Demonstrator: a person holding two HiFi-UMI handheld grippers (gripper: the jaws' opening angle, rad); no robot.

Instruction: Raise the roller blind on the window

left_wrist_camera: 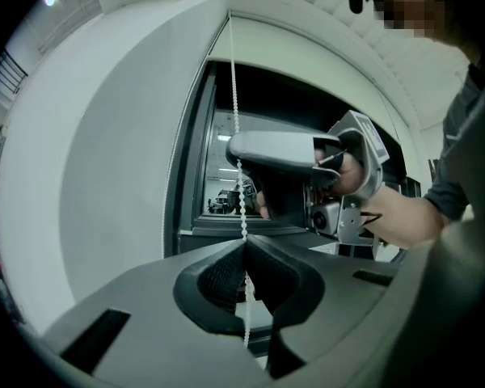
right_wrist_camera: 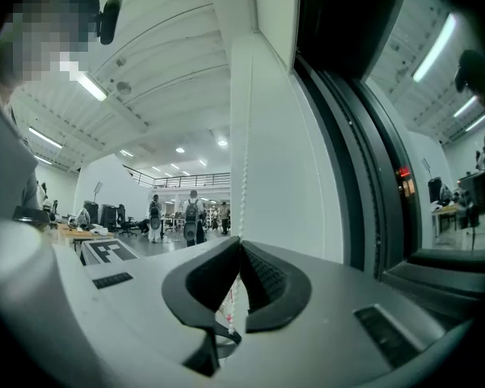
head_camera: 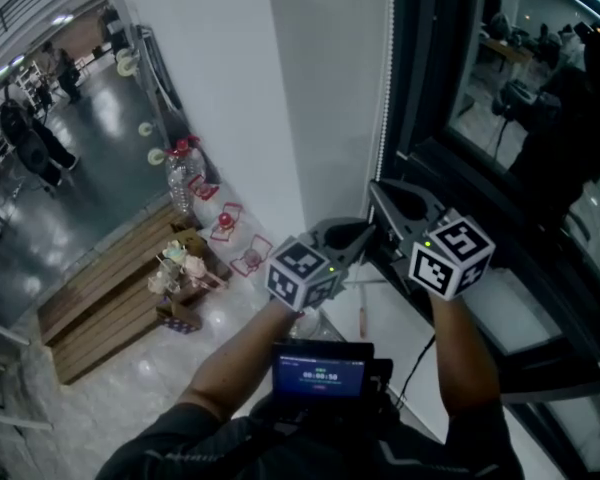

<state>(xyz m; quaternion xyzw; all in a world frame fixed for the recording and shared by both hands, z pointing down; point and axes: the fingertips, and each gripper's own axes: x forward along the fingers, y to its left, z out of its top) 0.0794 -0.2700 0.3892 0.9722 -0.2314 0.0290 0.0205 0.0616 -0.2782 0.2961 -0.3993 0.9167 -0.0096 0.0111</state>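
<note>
Both hands are working the roller blind's bead chain [left_wrist_camera: 234,95]. It hangs straight down beside the left edge of the window [head_camera: 520,98] and runs toward 12 o'clock from the hands in the head view. The left gripper [left_wrist_camera: 244,247] has its jaws together, pinching the chain between the pads, with beads entering from above and dangling out below. The right gripper [right_wrist_camera: 240,247] is clamped on the same strand in the same way, close above the left one at about 12 o'clock from it. I cannot pick out the blind's fabric with any certainty, so I cannot judge how far it is raised. The step in hand looks like a hand-over-hand haul, with the upper grip taken and the pull not yet made. The next move probably calls for the lower jaws to let go while the upper gripper draws straight down along the chain's own line. Pulling sideways could drag the beads out of the pads or jam them at the top.
</note>
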